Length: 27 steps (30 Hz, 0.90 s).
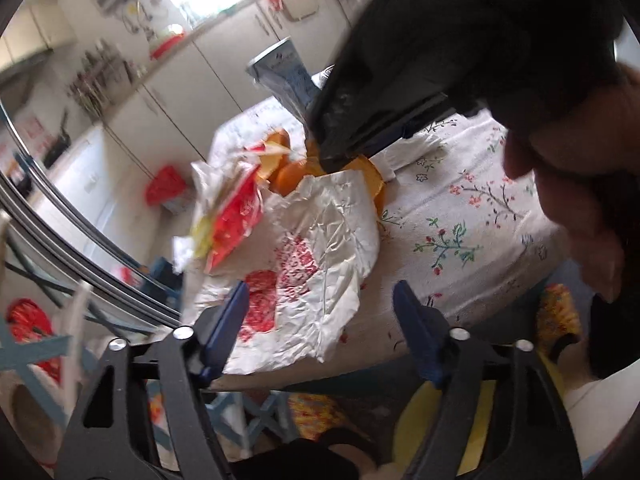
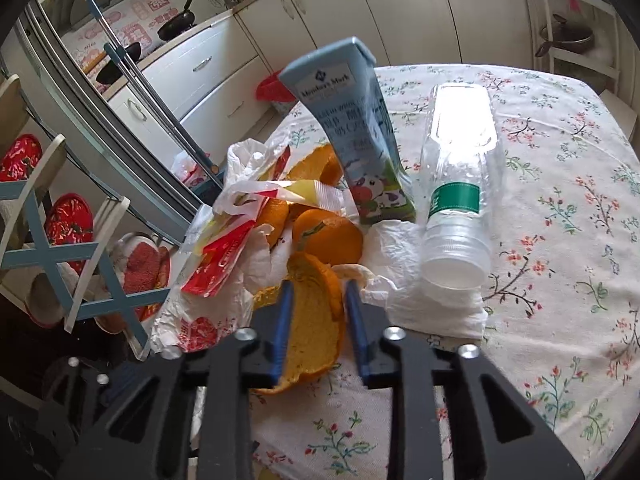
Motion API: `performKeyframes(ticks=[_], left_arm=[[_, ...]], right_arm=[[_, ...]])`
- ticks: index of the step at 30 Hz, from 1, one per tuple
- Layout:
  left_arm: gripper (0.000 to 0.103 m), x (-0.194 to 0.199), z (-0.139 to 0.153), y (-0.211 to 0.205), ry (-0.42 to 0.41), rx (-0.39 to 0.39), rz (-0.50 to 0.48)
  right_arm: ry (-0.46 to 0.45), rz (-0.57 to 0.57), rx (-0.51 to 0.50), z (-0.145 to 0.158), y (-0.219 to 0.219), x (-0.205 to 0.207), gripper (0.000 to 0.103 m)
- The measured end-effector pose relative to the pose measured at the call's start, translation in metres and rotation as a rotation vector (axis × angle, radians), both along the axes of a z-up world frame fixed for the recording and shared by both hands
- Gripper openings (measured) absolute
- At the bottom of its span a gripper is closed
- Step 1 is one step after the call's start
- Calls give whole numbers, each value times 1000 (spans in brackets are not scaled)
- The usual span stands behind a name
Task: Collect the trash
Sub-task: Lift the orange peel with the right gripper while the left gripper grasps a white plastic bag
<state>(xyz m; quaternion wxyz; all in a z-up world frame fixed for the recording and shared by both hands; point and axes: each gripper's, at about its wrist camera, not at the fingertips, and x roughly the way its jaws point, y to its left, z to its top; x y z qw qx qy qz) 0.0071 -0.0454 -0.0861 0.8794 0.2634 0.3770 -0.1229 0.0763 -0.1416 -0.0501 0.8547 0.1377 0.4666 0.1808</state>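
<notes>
A white plastic bag [image 1: 320,240] with red print lies on the floral table, with orange peels [image 1: 292,172] and red wrappers [image 1: 236,216] on it. My left gripper [image 1: 320,308] is open just above the bag's near edge. My right gripper [image 2: 316,292] has a large orange peel [image 2: 316,320] between its fingers, which look closed on it; its black body [image 1: 400,92] shows over the pile in the left wrist view. A blue milk carton [image 2: 356,128], a clear plastic bottle [image 2: 456,184] and a crumpled tissue [image 2: 420,296] lie behind the peels [image 2: 328,236].
The floral tablecloth [image 2: 560,240] stretches to the right. A chair with red cushions [image 2: 72,216] stands left of the table. Kitchen cabinets [image 2: 320,8] run along the back. A red dustpan [image 2: 276,88] sits on the floor.
</notes>
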Motion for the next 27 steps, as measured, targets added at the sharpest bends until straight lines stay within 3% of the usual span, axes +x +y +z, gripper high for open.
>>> performKeyframes(ticks=[5, 8, 14, 17, 21, 27], left_arm=[[6, 16, 4, 15, 93, -127, 39], [3, 17, 14, 23, 112, -227, 65], [2, 13, 39, 61, 148, -551, 94], [2, 6, 49, 72, 140, -657, 83], [2, 1, 51, 73, 161, -731, 66], [2, -21, 59, 66, 141, -714, 39]], right_arm=[[-30, -21, 2, 6, -10, -4, 7], [-77, -48, 1, 16, -20, -11, 7], [-171, -92, 21, 35, -36, -28, 7], [-193, -108, 31, 43, -41, -36, 7], [-204, -125, 38, 44, -47, -47, 7], [-223, -139, 39, 49, -50, -70, 7]])
